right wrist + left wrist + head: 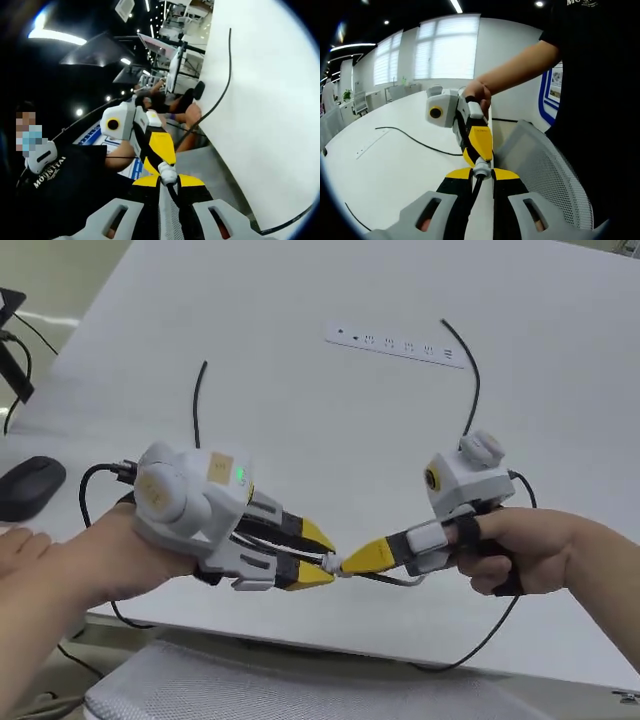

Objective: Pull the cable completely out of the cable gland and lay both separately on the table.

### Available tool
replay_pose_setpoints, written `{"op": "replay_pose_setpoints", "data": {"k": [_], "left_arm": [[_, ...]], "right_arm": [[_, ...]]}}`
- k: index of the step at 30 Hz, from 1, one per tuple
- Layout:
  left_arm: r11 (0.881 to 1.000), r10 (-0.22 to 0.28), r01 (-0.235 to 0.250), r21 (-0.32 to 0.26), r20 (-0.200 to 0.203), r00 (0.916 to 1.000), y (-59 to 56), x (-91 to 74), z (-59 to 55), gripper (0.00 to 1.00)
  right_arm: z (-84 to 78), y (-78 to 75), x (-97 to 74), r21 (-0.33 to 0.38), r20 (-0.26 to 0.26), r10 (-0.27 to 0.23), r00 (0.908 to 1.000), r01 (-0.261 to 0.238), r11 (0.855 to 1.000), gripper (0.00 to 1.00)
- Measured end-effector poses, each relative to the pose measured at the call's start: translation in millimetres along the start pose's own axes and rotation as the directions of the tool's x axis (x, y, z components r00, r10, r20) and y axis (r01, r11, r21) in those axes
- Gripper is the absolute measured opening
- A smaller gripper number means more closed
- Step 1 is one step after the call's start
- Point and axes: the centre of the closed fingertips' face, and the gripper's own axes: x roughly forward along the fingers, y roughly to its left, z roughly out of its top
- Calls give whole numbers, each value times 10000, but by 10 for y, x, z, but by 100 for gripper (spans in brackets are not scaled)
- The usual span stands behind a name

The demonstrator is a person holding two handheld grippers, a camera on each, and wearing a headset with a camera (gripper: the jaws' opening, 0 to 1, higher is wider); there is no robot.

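White tabletop [400, 440] is seen behind the work, with a power strip [394, 344] at upper centre whose markings cannot be read. On a black shirt [65, 180] at the lower left of the right gripper view, "MOUNTAI" is printed, the rest cut off. The small pale cable gland [341, 565] is held in the air at lower centre, pinched by the left gripper [316, 557]. The cable [174, 192] leaving it is clamped between the pressed-together jaws of the right gripper [368, 556]. How far the cable sits inside the gland cannot be made out.
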Motion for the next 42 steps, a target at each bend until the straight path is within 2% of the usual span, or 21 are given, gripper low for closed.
{"op": "replay_pose_setpoints", "data": {"k": [3,7,8,10,12,13,16,18,19,21,24,27,28,30,32,33,34,37,40,41,42], "left_arm": [[10000,15,-15,-96,7,10000,28,1,-26,15],[9992,201,-203,-333,-49,9998,91,1,-63,15],[9991,216,-217,-374,-43,9998,96,-2,-65,15],[9973,337,-336,-660,6,9994,130,-18,-86,15],[9955,439,-421,-851,195,9988,144,-39,-70,15],[9950,459,-436,-894,232,9987,142,-47,-62,15],[9933,465,-439,-1073,221,9987,129,-45,-66,15],[9922,425,-403,-1181,164,9990,117,-36,-85,15],[9919,422,-401,-1203,144,9990,111,-30,-88,15],[9908,432,-413,-1286,119,9990,105,-17,-104,15],[9852,541,-497,-1643,224,9983,119,-15,-111,15],[9838,614,-543,-1710,365,9974,127,-25,-95,15],[9838,584,-512,-1720,371,9976,121,-26,-93,15],[9841,520,-445,-1717,391,9979,107,-22,-92,15],[9847,492,-424,-1690,364,9981,104,-17,-99,15],[9851,510,-445,-1664,349,9981,106,-13,-100,15],[9854,502,-441,-1644,332,9982,105,-9,-100,15],[9865,491,-437,-1578,305,9983,105,-2,-95,15],[9876,462,-402,-1519,360,9983,100,-5,-78,15],[9876,459,-396,-1520,382,9982,99,-6,-74,15],[9876,462,-397,-1517,392,9982,98,-6,-76,15]], "right_arm": [[-1,2,-2,-314,-42,-146,9999,144,9994,9],[47,-49,-14,-2177,97,-831,9965,832,9725,8],[77,-62,-16,-3383,269,-1131,9932,1155,9339,8],[91,-51,-16,-4459,408,-1492,9880,1517,8821,8],[114,-47,-15,-4658,655,-1722,9829,1827,8658,8],[125,-47,-15,-5272,731,-1961,9779,2048,8247,8],[114,-66,-5,-6216,787,-2605,9623,2516,7418,8],[94,-90,5,-6869,833,-3152,9454,2836,6691,8],[82,-102,8,-7303,900,-3497,9325,3006,6134,7],[69,-116,9,-7743,1025,-3962,9124,3232,5441,7],[100,-166,-18,-8436,1616,-4695,8680,3684,3908,7],[111,-147,-18,-8943,2216,-5300,8185,3873,2241,7],[86,-149,-12,-8994,2261,-5495,8043,3890,1993,7],[79,-165,-6,-9019,2420,-5567,7947,3958,1729,8],[82,-179,-9,-8954,2452,-5537,7958,4049,1854,8],[94,-184,-16,-8883,2526,-5539,7934,4170,1923,8],[92,-197,-19,-8687,2512,-5514,7955,4365,2340,8],[101,-187,-31,-8741,2556,-5491,7957,4329,2203,8],[113,-169,-37,-8640,2581,-5400,8011,4415,2419,9],[112,-147,-29,-8480,2598,-5259,8099,4519,2770,9],[129,-135,-32,-8390,2695,-5176,8120,4619,2877,11]]}}
